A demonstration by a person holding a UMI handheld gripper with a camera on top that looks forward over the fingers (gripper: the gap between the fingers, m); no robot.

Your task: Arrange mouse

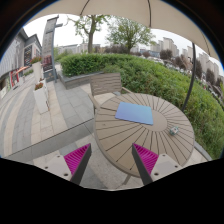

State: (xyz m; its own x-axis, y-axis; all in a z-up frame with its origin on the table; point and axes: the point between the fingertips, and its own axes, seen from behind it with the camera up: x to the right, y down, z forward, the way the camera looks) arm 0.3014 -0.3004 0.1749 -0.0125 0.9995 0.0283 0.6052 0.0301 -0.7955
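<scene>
A round slatted wooden table stands ahead of my gripper. A light blue mouse pad lies near the table's middle. A small pale mouse sits on the table to the right of the pad, near the rim. My two fingers with magenta pads are spread apart and hold nothing. They hover above the table's near edge, well short of the mouse and the pad.
A wooden chair stands behind the table. A paved terrace runs off to the left, with a bench. A green hedge, trees and city buildings lie beyond. A dark pole rises to the right.
</scene>
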